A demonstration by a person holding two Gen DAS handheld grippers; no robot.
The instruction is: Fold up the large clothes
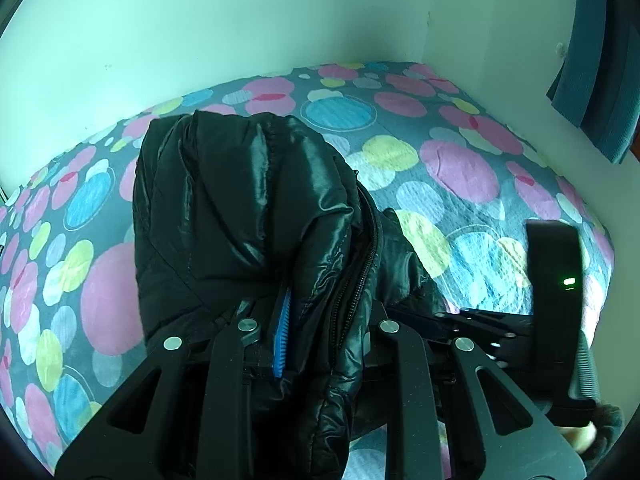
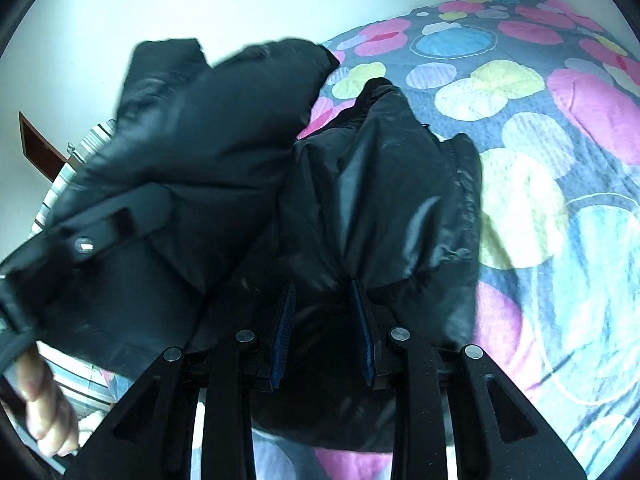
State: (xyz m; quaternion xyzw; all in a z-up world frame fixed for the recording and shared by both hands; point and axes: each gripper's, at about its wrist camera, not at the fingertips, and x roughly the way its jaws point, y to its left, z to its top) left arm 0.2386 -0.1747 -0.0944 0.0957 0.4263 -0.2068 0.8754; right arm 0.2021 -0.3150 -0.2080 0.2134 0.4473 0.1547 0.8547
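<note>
jacket hangs over the bed, wall behind, curtain at right.

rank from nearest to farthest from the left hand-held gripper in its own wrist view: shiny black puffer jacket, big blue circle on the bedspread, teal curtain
1. Shiny black puffer jacket: clamped in the left hand-held gripper, centre.
2. Big blue circle: on the bedspread beyond the jacket, upper centre.
3. Teal curtain: hanging past the bed, upper right.

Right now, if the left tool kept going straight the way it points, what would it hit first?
The shiny black puffer jacket that the left tool already grips fills its line; beyond that, probably the grey bedspread with coloured circles, though depth is unclear.
</note>
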